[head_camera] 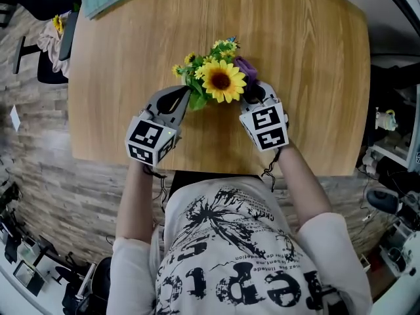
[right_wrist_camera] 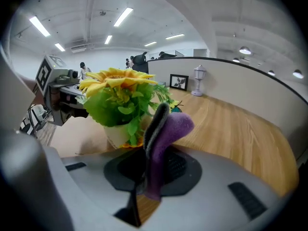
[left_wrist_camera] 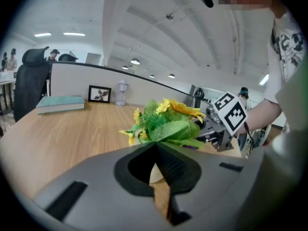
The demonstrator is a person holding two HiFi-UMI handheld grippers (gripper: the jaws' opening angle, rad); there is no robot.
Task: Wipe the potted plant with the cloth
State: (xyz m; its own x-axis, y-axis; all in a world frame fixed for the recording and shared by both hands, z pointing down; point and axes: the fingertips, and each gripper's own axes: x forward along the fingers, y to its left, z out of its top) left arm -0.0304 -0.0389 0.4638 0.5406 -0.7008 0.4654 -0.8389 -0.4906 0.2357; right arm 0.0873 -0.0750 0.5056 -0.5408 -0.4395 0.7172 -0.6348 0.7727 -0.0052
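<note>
Pinched tight in the right claw [right_wrist_camera: 153, 146] is a purple cloth [right_wrist_camera: 175, 124], its folded end sticking up past the tips. Just ahead of that claw stands the potted plant [left_wrist_camera: 168, 126]. It is also just ahead of the left claw [left_wrist_camera: 156, 150], whose jaws are pressed together on nothing. Its white pot [right_wrist_camera: 114, 134] holds a sunflower [head_camera: 223, 81], small yellow blooms and green leaves, and it sits on the wooden worktop [head_camera: 308, 77].
</note>
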